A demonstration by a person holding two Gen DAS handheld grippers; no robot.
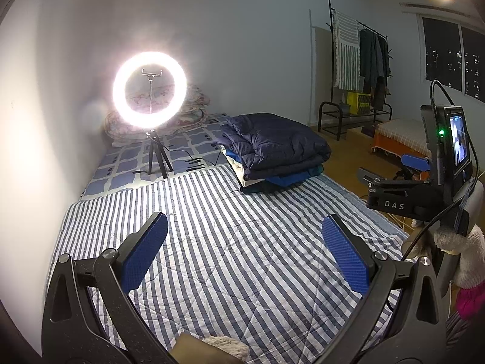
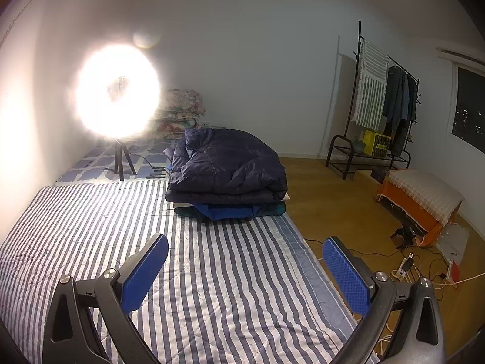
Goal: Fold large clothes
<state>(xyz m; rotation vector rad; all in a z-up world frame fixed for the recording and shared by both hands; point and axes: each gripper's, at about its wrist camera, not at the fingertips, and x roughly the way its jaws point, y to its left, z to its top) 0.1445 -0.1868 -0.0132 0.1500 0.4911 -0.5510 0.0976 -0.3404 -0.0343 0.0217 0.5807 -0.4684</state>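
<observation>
left gripper (image 1: 244, 242) and right gripper (image 2: 245, 268) both spread, empty, above striped quilt (image 2: 212, 273). folded pile (image 2: 227, 176) far right; judged next: pinch the topmost garment by its edge.

A bedroom — striped mattress (image 2: 212, 273), clothes rack (image 2: 382, 103), stacked quilts (image 2: 182, 109).

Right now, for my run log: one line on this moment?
left gripper open | right gripper open | both above quilt | clothes stacked, untouched
</observation>
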